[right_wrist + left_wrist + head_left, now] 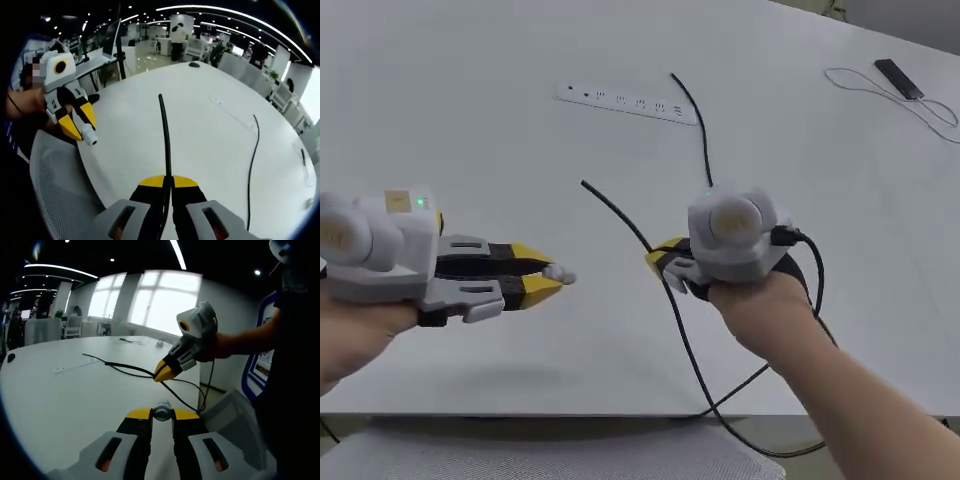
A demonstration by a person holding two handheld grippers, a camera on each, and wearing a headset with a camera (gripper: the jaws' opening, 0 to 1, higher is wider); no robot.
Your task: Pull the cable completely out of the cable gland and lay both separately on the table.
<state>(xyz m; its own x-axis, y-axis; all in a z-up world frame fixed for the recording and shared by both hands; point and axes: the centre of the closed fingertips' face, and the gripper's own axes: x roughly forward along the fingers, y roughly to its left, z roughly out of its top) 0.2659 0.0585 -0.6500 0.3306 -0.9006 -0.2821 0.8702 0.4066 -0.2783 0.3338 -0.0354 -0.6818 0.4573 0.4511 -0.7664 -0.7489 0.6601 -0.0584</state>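
One broad white table [470, 130] lies under you, in a bright open office with big windows and strip ceiling lights (desks and chairs stand far back). A white power strip [625, 102] sits at 12 o'clock with its black lead [702, 125] beside it. A dark device [898, 78] rests at 2 o'clock, well apart. The table's near edge runs along 6 o'clock above a mesh chair [570, 455], and open tabletop spreads toward 9 and 11 o'clock. Your left gripper [548, 276] pinches the cable gland [560, 275] at its yellow tips, above the table. Your right gripper [658, 262], at 3 o'clock from the gland and apart from it, is pressed onto the black cable [615, 212]. The cable's free end points to 11 o'clock while the rest drops over the near edge.
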